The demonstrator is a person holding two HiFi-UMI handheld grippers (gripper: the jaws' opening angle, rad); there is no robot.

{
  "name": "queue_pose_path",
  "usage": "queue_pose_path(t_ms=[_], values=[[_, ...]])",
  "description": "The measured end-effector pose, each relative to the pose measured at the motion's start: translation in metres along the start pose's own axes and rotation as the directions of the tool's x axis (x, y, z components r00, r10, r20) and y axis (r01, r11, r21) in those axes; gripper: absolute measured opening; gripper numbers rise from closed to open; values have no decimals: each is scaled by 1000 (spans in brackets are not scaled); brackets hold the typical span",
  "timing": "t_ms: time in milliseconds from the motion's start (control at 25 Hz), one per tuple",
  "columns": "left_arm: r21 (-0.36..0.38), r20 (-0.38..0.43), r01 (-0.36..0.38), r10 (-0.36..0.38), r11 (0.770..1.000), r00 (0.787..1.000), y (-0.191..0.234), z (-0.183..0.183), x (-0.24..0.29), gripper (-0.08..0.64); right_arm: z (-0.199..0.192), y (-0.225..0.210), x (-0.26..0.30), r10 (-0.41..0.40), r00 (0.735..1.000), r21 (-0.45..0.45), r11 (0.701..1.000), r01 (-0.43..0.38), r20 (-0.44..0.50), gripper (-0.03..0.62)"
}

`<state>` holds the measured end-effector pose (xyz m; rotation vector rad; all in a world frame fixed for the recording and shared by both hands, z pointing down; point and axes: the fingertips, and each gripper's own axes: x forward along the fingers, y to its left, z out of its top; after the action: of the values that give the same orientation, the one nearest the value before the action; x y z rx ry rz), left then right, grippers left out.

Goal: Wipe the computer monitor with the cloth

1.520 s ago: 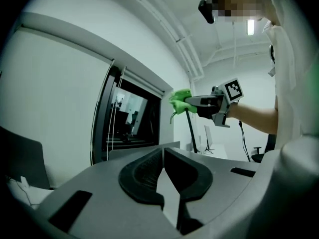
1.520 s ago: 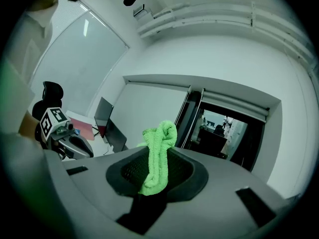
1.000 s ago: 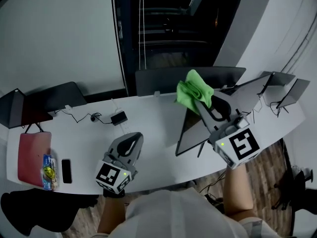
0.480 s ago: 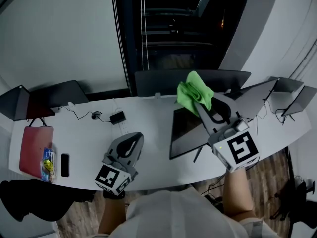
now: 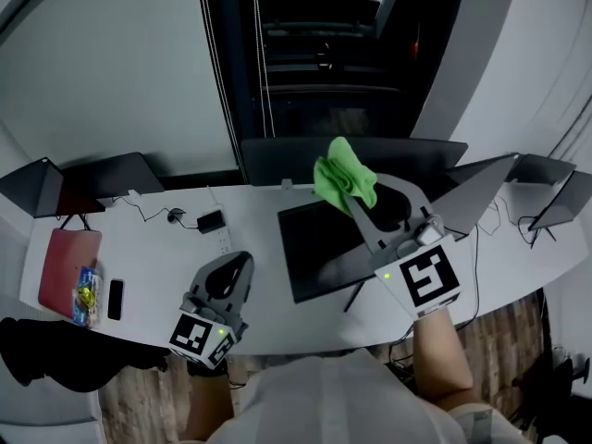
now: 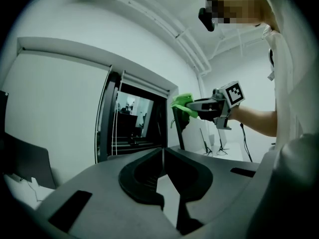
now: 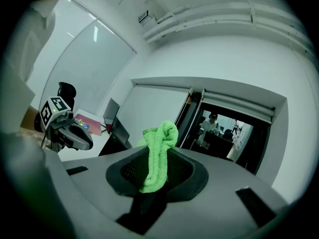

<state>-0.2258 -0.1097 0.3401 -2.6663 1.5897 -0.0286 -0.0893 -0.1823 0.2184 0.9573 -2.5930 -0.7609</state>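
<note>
The dark computer monitor [image 5: 319,248] stands tilted on the white desk [image 5: 157,266], its black screen towards me. A bright green cloth [image 5: 342,178] is bunched at the screen's upper edge, and my right gripper [image 5: 351,200] is shut on it. In the right gripper view the cloth [image 7: 158,153] hangs folded between the jaws of that gripper [image 7: 157,158]. Whether the cloth touches the screen I cannot tell. My left gripper [image 5: 237,261] hovers low over the desk, left of the monitor. Its jaws are shut with nothing between them, as the left gripper view [image 6: 162,153] shows.
Two more dark monitors [image 5: 277,158] [image 5: 421,153] stand along the desk's far edge. Laptops sit at far left [image 5: 37,188] and far right [image 5: 555,197]. A red folder [image 5: 67,280], a phone [image 5: 115,299] and a charger with cable [image 5: 208,220] lie left.
The monitor's screen now shows much wider and more face-on than before. My right gripper has carried the cloth a little left along the screen's top. The left gripper drifted slightly down-left.
</note>
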Motion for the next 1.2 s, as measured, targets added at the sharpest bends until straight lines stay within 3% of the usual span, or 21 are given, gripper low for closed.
queue_pose_path(t_ms=[600, 760, 920, 1120, 1200], values=[[8, -3, -156, 156, 988, 988, -70, -1, 11, 26, -27, -27, -25, 80, 996, -58, 995, -78, 27, 71], [14, -12, -189, 189, 982, 982, -85, -2, 6, 26, -30, -31, -29, 84, 995, -32, 996, -82, 48, 71], [11, -17, -207, 207, 978, 978, -95, -3, 0, 26, -30, -31, -29, 87, 996, -69, 994, -84, 35, 71], [11, -7, -212, 212, 977, 977, -91, 0, -5, 26, -29, -30, -28, 73, 996, -18, 997, -73, 50, 71], [2, -3, -208, 208, 978, 978, -88, 0, -4, 26, -29, -31, -29, 72, 997, -43, 997, -70, 37, 71]])
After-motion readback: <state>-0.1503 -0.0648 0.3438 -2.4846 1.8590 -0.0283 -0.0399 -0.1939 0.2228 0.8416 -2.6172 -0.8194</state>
